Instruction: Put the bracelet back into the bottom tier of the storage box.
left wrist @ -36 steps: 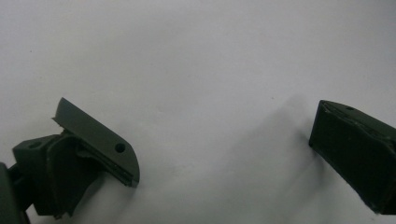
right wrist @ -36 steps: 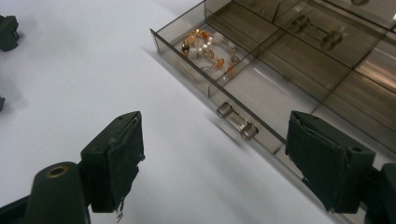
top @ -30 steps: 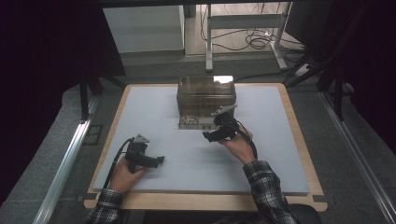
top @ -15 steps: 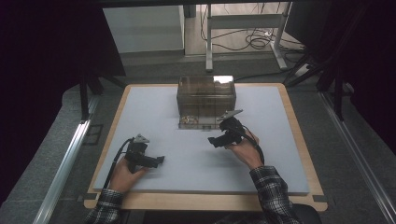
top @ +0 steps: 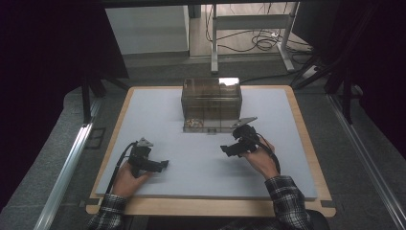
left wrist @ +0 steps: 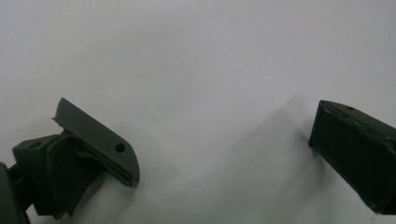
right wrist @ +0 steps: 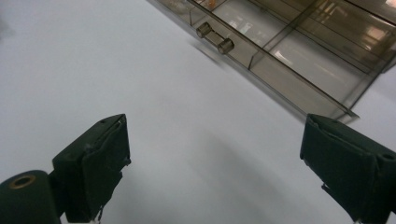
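Here, in the high view, the right claw [top: 225, 150] gapes wide and empty just short of the box [top: 211, 104], its jaws having just been opening; the left claw [top: 165, 164] rests well away, also wide. A careless swing could knock the light box askew. In the left gripper view, smooth matte worktop [left wrist: 196, 60] lies ahead. In the right gripper view, the clear, hard, boxy drawer unit sits beyond the jaws; its small round knobs [right wrist: 215, 38] could slip from the pads.

We count one clear drawer box [top: 211, 103], with two knobs [right wrist: 215, 38] on its front, and two grippers [top: 163, 164] before it.
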Demonstrator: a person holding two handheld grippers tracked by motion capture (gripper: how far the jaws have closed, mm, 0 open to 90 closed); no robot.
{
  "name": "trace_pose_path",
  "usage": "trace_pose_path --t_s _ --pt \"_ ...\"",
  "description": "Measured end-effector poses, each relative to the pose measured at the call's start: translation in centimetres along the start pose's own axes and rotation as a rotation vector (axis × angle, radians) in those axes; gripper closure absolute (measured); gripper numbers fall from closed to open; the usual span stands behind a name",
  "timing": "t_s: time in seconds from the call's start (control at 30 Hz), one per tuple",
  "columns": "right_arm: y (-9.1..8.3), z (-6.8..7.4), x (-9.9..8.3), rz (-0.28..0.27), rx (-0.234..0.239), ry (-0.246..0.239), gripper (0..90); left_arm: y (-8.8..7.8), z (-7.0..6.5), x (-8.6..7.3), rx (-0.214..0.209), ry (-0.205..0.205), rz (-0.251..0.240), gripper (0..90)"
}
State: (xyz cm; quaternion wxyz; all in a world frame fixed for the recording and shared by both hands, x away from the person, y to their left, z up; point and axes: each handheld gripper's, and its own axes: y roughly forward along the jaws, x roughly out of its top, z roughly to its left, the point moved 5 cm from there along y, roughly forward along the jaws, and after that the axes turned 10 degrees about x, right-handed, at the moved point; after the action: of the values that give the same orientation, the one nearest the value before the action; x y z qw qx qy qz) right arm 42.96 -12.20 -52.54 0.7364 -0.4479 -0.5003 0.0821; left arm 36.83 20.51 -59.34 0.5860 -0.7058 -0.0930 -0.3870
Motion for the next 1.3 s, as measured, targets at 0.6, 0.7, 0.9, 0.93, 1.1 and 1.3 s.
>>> trace_pose_path --t_s 0.6,0.7,0.9,0.93,1.1,1.3 --pt "-3.0 -0.9 -2.8 -0.014 -0.036 0.021 4.9 0.0 0.0 0.0 0.000 0.000 0.000 0.0" --pt "-3.4 -1.0 -3.2 -0.020 -0.045 0.027 4.8 0.0 0.0 0.0 0.000 0.000 0.000 0.0" --pt "-4.0 -1.4 -4.3 -0.019 -0.063 0.026 4.2 0.0 0.0 0.0 0.000 0.000 0.000 0.0" --pt "-4.1 -1.5 -4.4 -0.016 -0.066 0.022 4.1 0.0 0.0 0.0 0.000 0.000 0.000 0.0" --pt "-4.5 -1.7 -5.4 -0.011 -0.079 0.024 3.7 0.0 0.0 0.0 0.000 0.000 0.000 0.0" --pt "-4.9 -2.1 -6.9 0.005 -0.088 0.036 2.9 0.0 0.0 0.0 0.000 0.000 0.000 0.0"
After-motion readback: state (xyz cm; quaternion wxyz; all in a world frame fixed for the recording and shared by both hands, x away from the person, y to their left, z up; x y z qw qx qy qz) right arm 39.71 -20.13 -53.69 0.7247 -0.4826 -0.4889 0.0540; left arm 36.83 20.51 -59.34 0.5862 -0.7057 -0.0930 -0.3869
